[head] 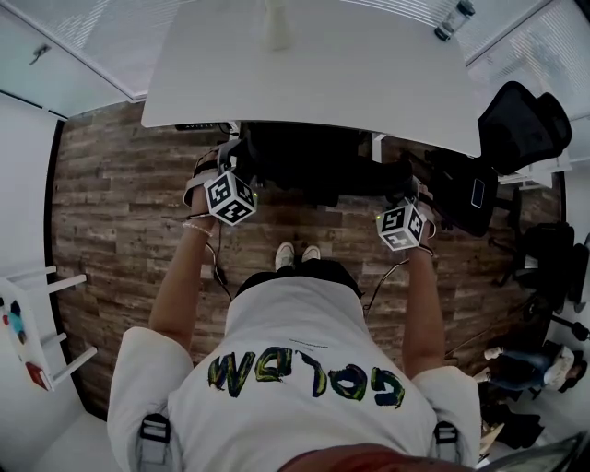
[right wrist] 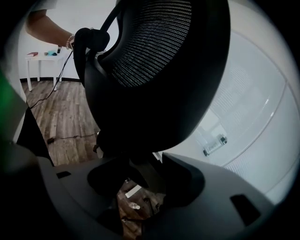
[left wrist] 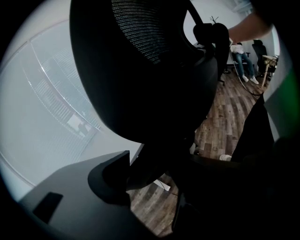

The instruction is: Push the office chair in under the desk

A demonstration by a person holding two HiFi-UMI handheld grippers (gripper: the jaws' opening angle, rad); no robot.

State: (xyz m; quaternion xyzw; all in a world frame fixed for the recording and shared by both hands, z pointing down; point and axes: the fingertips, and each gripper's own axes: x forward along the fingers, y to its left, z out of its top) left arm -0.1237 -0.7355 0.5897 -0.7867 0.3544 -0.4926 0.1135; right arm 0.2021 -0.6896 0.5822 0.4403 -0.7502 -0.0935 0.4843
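The black office chair (head: 304, 161) stands with its seat partly under the white desk (head: 313, 74), its back towards me. My left gripper (head: 232, 159) holds the chair's left side and my right gripper (head: 404, 192) its right side. In the left gripper view the mesh back (left wrist: 145, 56) fills the frame, and a dark frame part runs down between the jaws of the left gripper (left wrist: 150, 187). In the right gripper view the right gripper (right wrist: 145, 180) has its jaws closed round the bar under the mesh back (right wrist: 154, 61).
A second black chair (head: 521, 124) and dark gear stand at the right of the desk. A bottle (head: 454, 20) lies on the desk's far corner. A white shelf (head: 37, 341) sits at the left. My feet (head: 297, 253) are on the wood floor just behind the chair.
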